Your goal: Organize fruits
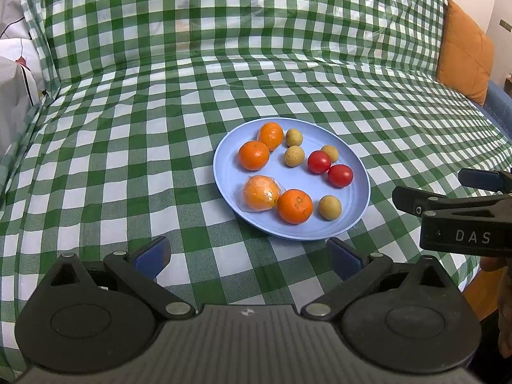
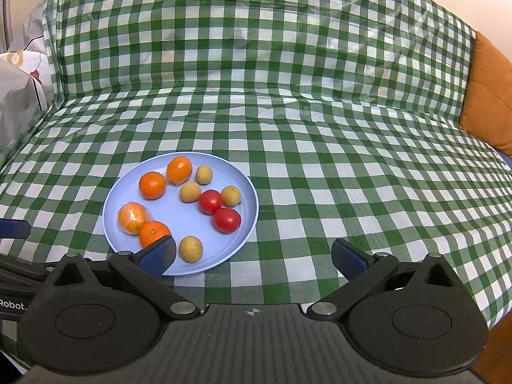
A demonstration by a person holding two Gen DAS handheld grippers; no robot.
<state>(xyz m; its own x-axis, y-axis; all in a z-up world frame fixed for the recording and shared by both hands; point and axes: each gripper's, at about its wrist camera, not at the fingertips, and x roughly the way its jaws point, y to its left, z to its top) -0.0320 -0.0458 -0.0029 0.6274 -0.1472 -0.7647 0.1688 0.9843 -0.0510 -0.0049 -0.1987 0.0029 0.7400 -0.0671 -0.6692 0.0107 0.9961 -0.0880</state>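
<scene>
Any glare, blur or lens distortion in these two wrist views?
Left wrist: sharp focus, strong fisheye bending of the checked cloth, dark corner vignette, faint sheen on the wrapped orange, soft shadow under the blue plate. Right wrist: same barrel warp, even lighting, mild glare on the tomatoes; the right claw is crisp.

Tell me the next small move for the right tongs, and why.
Probably ease the right tongs forward and left, toward the near longan on the blue plate. Both tongs are open and empty, all fruit lies mixed on the plate, and that longan sits closest.
</scene>
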